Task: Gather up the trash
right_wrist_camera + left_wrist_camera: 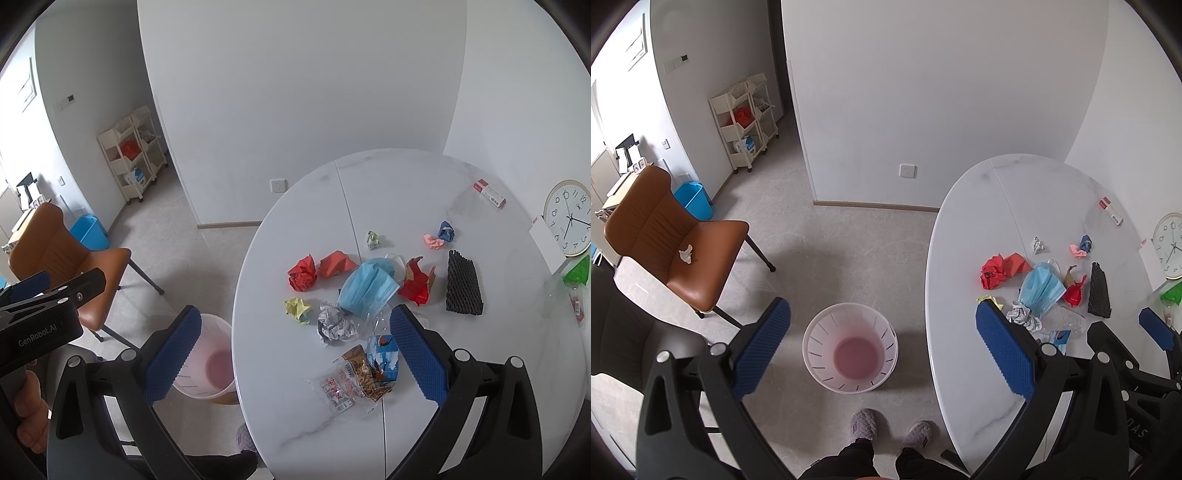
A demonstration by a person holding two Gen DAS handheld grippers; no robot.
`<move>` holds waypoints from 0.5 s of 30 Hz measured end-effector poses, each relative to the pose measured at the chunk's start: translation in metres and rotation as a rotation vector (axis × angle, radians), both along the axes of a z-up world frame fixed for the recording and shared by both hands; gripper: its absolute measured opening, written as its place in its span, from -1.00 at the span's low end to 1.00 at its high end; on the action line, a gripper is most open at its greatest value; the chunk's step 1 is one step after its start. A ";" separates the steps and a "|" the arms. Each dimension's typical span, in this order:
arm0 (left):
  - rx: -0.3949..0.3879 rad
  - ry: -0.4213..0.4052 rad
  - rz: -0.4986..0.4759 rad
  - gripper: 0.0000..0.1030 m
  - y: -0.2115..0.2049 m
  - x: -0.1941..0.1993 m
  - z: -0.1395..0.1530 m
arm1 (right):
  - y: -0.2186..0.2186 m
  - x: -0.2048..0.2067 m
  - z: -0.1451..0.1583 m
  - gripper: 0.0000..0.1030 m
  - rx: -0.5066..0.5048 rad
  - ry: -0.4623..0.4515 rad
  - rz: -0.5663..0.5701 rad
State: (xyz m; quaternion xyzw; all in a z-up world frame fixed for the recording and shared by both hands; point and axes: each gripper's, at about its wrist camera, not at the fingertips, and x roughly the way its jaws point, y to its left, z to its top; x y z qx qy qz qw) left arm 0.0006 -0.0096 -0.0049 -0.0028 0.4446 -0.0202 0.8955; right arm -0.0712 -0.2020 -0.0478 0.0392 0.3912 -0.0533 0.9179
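Soft, even daylight in both views, coming from a window [598, 122] at the far left, overexposed to plain white. Faint, diffuse shadows under the brown chair [676, 236] and around the pink bin [850, 348] on the floor. Mild sheen on the marble tabletop [406, 184], no hard glare. Strong fisheye bending of walls and of the tabletop's edge, with dark vignette in all corners. Sharp focus in the centre; slight softness and colour loss toward the rims. Somewhat cool, greyish tone overall.
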 end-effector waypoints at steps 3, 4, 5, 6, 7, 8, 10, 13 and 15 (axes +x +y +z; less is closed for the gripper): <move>0.000 0.003 0.002 0.87 0.000 -0.002 -0.002 | 0.000 0.000 0.000 0.97 0.000 0.000 0.000; 0.000 0.002 0.002 0.87 0.000 -0.002 -0.002 | 0.000 0.000 0.000 0.97 0.000 0.001 0.001; 0.000 0.003 0.002 0.87 0.000 -0.002 -0.002 | 0.000 0.000 0.000 0.97 0.000 0.001 0.001; 0.000 0.003 0.002 0.87 0.000 -0.002 -0.002 | 0.000 0.000 0.000 0.97 0.000 0.001 0.001; 0.000 0.003 0.001 0.87 0.000 -0.002 -0.002 | 0.000 0.000 0.000 0.97 0.000 0.001 0.001; 0.000 0.002 0.002 0.87 0.000 -0.003 -0.002 | 0.000 0.000 0.000 0.97 0.000 0.001 0.001; 0.000 0.002 0.001 0.87 0.000 -0.001 -0.001 | 0.000 0.000 0.000 0.96 0.000 0.001 0.001; 0.001 0.003 0.000 0.87 0.000 -0.001 -0.001 | 0.000 0.001 0.000 0.96 0.001 0.003 0.000; 0.001 0.003 0.001 0.87 0.000 -0.001 -0.001 | 0.000 0.001 0.000 0.96 0.001 0.002 0.001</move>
